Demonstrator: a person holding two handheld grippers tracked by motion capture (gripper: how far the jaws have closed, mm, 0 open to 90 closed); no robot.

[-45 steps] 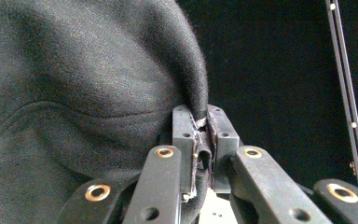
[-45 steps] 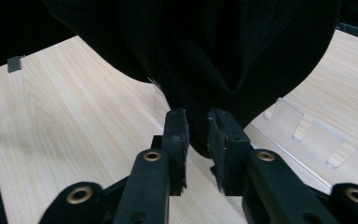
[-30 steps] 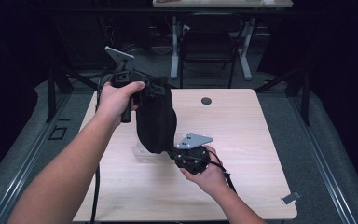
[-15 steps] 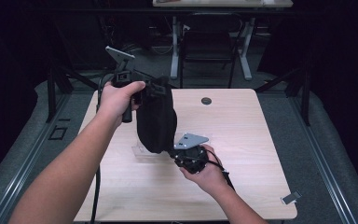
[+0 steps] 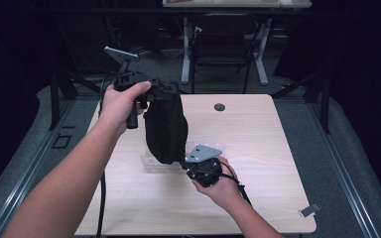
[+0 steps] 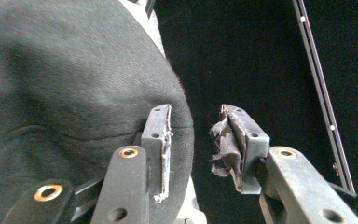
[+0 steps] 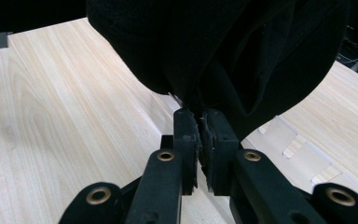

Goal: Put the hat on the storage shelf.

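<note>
A black cloth bag (image 5: 165,128) hangs just left of the middle of the high view, its lower end close over the pale wooden surface (image 5: 258,148); its contents cannot be seen. The left tongs (image 6: 196,140) stand released, jaws apart, with the bag's cloth pressed against the left jaw. The left hand (image 5: 121,101) holds them raised in the upper left of the frame. The right tongs (image 7: 199,140), in the right hand (image 5: 223,186) at lower centre, are clenched on the bag's bottom edge
</note>
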